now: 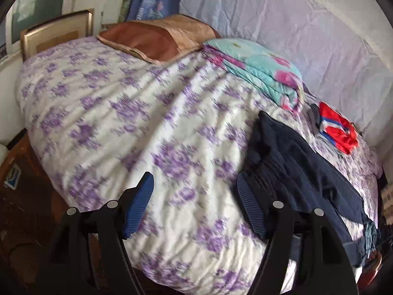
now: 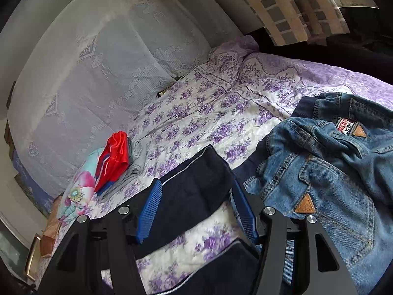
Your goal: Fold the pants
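A bed [image 1: 103,113] with a white spread strewn with purple flowers fills both views, a pale lace-patterned cloth [image 2: 81,78] rising behind it. The left gripper [image 1: 195,204] hangs over bare bedspread, jaws standing wide, nothing between them. Just off its right-hand jaw lie the dark navy pants [image 1: 299,162], rumpled and stretching away to the lower right, where their far end slips out of view at the bed's edge. The whole left view is smeared, so the fabric's folds are hard to read.

Over to the right gripper [image 2: 196,211]: jaws apart, blue pads not pressing on anything. A navy pant leg [image 2: 194,186] runs through the gap between them, and a second navy stretch sits lower, mostly hidden under the gripper's black frame. Right of these jaws a heap of blue denim [image 2: 326,162] spills out of frame. Left of them, a red garment [image 2: 115,157] rests on something grey, beside a folded turquoise floral quilt [image 1: 265,73]. Beyond the left jaws, a brown satin pillow [image 1: 157,36] sits at the head.
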Demonstrator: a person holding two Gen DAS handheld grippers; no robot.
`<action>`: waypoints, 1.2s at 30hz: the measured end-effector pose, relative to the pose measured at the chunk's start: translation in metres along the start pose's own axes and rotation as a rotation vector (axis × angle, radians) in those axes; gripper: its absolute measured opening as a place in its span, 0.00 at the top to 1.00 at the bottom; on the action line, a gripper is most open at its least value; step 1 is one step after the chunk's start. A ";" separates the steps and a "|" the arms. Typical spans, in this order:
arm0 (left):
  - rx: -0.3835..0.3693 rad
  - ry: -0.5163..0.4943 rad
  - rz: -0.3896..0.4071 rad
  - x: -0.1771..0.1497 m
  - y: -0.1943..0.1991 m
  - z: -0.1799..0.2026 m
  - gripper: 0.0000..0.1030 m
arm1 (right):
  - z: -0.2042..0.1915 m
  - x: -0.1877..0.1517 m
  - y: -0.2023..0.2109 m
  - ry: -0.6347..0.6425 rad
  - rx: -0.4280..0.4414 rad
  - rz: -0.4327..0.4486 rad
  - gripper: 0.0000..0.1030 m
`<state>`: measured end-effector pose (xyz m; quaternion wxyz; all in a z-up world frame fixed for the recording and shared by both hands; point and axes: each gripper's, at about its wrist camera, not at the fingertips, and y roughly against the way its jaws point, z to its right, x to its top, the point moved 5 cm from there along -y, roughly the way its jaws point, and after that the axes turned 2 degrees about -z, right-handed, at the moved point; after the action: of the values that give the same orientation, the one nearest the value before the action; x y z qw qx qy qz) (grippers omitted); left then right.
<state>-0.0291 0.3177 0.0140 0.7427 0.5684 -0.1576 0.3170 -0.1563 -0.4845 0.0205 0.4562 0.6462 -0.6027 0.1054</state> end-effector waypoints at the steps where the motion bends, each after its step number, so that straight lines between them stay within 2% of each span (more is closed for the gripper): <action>1: -0.034 -0.017 -0.045 -0.009 -0.014 0.013 0.34 | 0.000 -0.002 0.010 0.004 0.007 -0.004 0.41; 3: -0.089 -0.038 -0.112 -0.026 -0.038 0.034 0.34 | 0.001 -0.007 0.034 0.032 0.007 -0.008 0.39; 6: -0.142 -0.040 -0.217 -0.045 -0.072 0.056 0.33 | 0.011 -0.013 0.070 0.074 -0.041 0.006 0.36; 7: -0.144 -0.034 -0.226 -0.048 -0.079 0.061 0.31 | 0.017 -0.017 0.080 0.085 -0.059 0.003 0.35; 9: -0.134 -0.033 -0.215 -0.049 -0.086 0.070 0.19 | 0.032 -0.025 0.093 0.082 -0.097 -0.028 0.35; 11: -0.125 -0.050 -0.203 -0.048 -0.088 0.080 0.19 | 0.049 -0.036 0.101 0.053 -0.115 -0.077 0.35; 13: -0.133 -0.057 -0.196 -0.045 -0.089 0.088 0.24 | 0.063 -0.046 0.106 0.025 -0.124 -0.115 0.35; 15: -0.084 -0.057 -0.190 -0.042 -0.093 0.090 0.45 | 0.072 -0.052 0.108 0.016 -0.134 -0.118 0.35; 16: -0.061 -0.052 -0.185 -0.041 -0.094 0.088 0.50 | 0.075 -0.052 0.107 0.017 -0.139 -0.112 0.35; 18: -0.056 -0.031 -0.182 -0.039 -0.093 0.080 0.67 | 0.077 -0.049 0.097 0.012 -0.129 -0.125 0.35; 19: -0.061 -0.013 -0.180 -0.039 -0.091 0.074 0.70 | 0.074 -0.048 0.088 0.011 -0.116 -0.141 0.36; 22: -0.134 0.052 -0.202 -0.040 -0.089 0.061 0.72 | 0.055 -0.044 0.052 0.018 -0.045 -0.217 0.37; 25: -0.154 0.078 -0.207 -0.042 -0.090 0.058 0.72 | 0.033 -0.047 0.013 -0.005 0.034 -0.318 0.40; 31: -0.114 0.035 -0.202 -0.043 -0.092 0.058 0.71 | 0.014 -0.044 -0.039 0.140 -0.132 -0.395 0.41; 34: -0.124 0.033 -0.204 -0.043 -0.094 0.059 0.69 | 0.021 -0.051 -0.062 0.162 -0.158 -0.471 0.41; 36: -0.134 0.036 -0.203 -0.043 -0.095 0.059 0.69 | 0.021 -0.054 -0.068 0.200 -0.170 -0.487 0.41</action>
<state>0.0076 0.2349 -0.0640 0.8099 0.5250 -0.1067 0.2391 -0.1189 -0.4722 -0.0602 0.5779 0.7179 -0.3882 0.0048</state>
